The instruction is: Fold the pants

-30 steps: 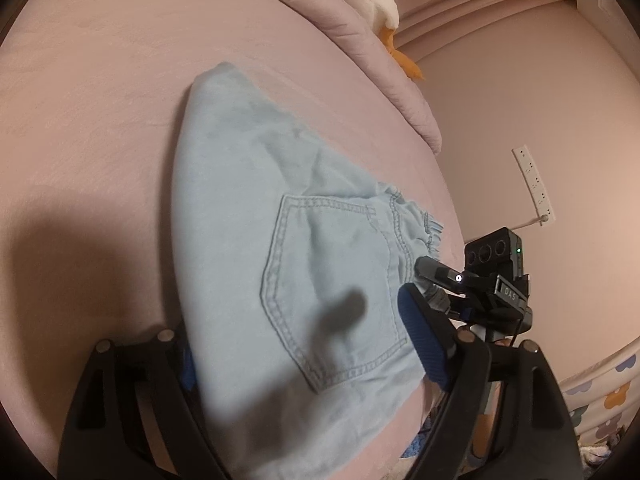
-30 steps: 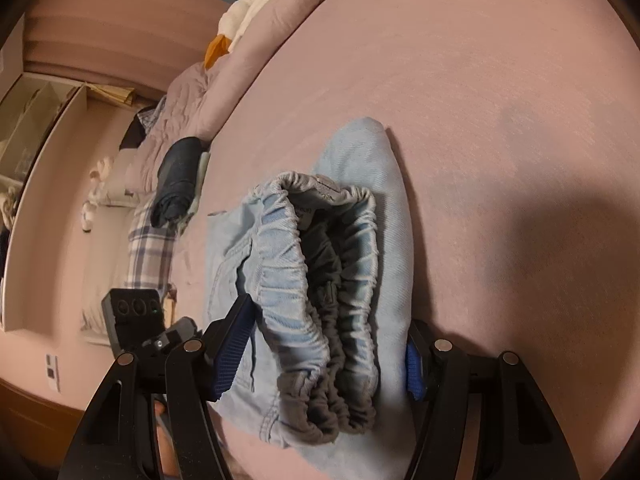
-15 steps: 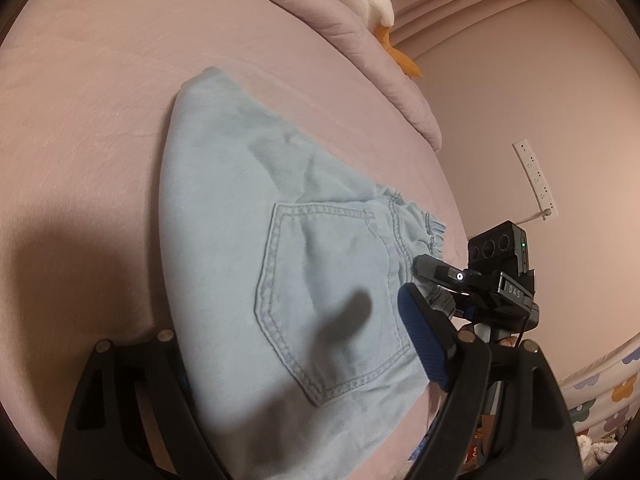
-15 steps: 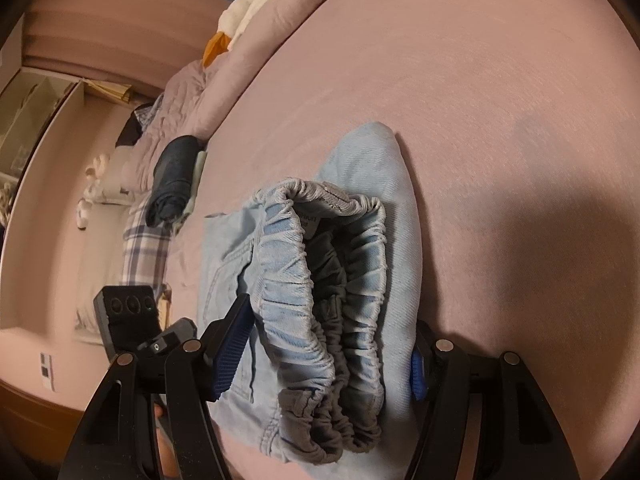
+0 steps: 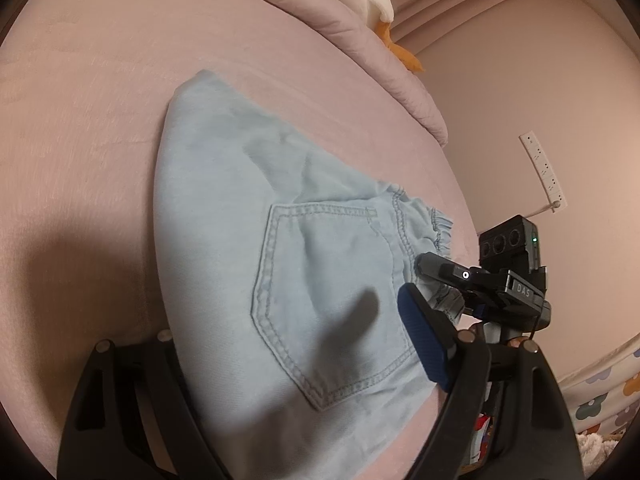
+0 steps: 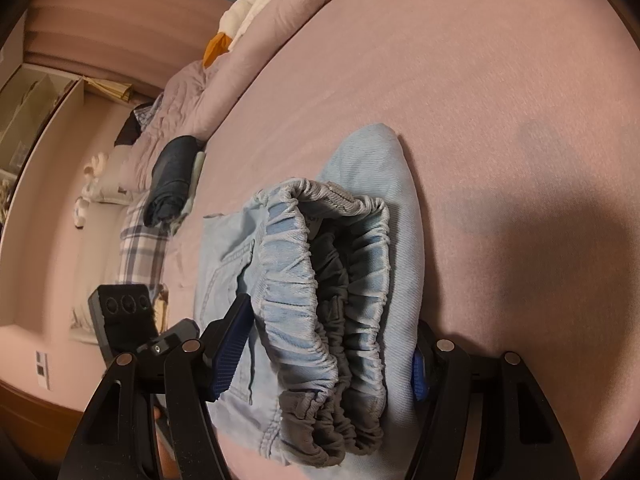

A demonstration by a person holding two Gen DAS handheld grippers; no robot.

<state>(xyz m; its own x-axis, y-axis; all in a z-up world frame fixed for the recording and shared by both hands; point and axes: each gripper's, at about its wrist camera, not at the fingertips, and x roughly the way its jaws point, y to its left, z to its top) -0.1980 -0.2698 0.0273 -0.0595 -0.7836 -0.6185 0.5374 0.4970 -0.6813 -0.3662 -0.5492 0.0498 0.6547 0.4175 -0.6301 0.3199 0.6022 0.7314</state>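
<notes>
Light blue denim pants (image 5: 280, 264) lie folded on a pink bed sheet (image 5: 80, 120), back pocket up. My left gripper (image 5: 296, 360) is open, its fingers astride the near edge of the folded pants. In the right wrist view the gathered elastic waistband (image 6: 328, 300) faces me. My right gripper (image 6: 328, 360) is open, its fingers either side of the waistband end. The right gripper also shows in the left wrist view (image 5: 452, 276) at the waistband, and the left gripper shows in the right wrist view (image 6: 160, 344).
A pink quilt (image 5: 360, 40) and a white plush toy with orange feet (image 5: 384, 12) lie at the head of the bed. A dark folded garment (image 6: 172, 176) and plaid cloth (image 6: 140, 248) lie at the bed's edge. A wall with a socket strip (image 5: 544, 172) is close by.
Both grippers have drawn back slightly along the pants, so the cloth sits a little lower and nearer in both views. The jaws stay open.
</notes>
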